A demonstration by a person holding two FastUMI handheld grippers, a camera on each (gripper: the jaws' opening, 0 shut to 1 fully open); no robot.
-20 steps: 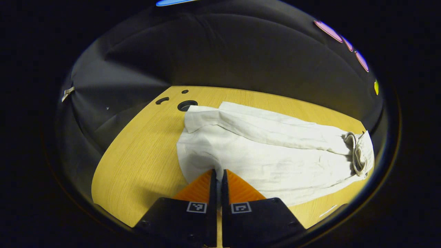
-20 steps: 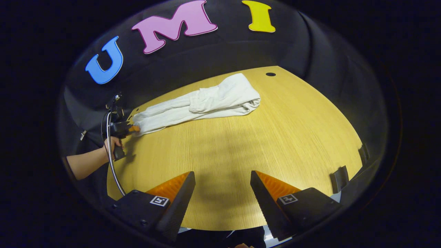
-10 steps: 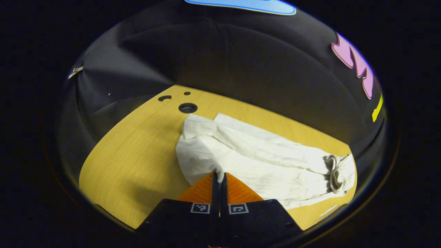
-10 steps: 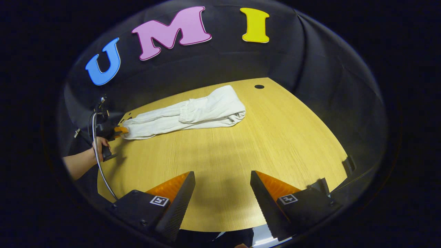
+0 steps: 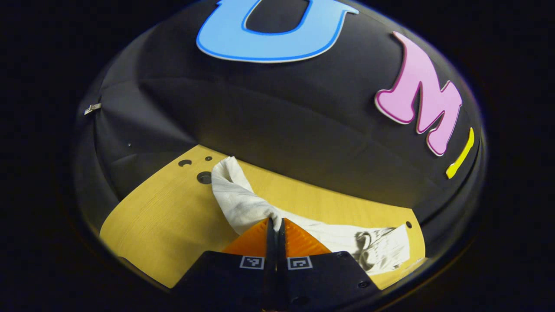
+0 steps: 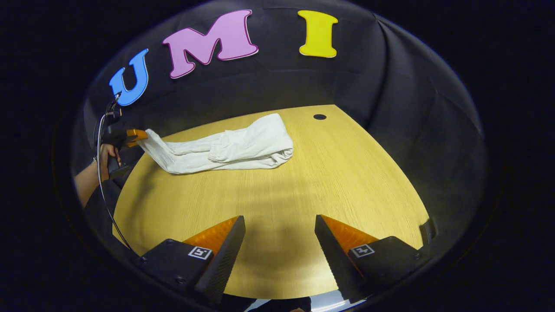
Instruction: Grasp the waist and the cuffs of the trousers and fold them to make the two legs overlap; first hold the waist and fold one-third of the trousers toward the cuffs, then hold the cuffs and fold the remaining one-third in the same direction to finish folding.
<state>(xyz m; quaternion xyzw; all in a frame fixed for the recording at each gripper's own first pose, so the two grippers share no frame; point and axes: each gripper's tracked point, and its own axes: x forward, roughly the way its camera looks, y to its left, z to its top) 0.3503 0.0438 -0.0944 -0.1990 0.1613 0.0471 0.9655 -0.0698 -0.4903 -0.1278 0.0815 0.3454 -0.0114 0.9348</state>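
White trousers (image 6: 225,149) lie stretched across the far half of a light wooden table (image 6: 282,216), already doubled lengthwise so the legs overlap. In the right gripper view, the bulky folded end with the gathered waistband sits near the table's middle, while the narrow cuff end rises off the wood at the far left edge. There the left tongs (image 6: 138,135), held by a person's hand (image 6: 105,152), pinch the cuff end and hold it above the table. In the left gripper view, the left tongs (image 5: 275,226) are closed, both fingers pressed together on a bunch of white cloth, and the trousers (image 5: 243,201) drape from the grip down to the table (image 5: 169,221), near several round holes (image 5: 204,177) in the wood. The right tongs (image 6: 279,225) hover over the near part of the table, fingers spread wide apart, holding nothing, well apart from the trousers.
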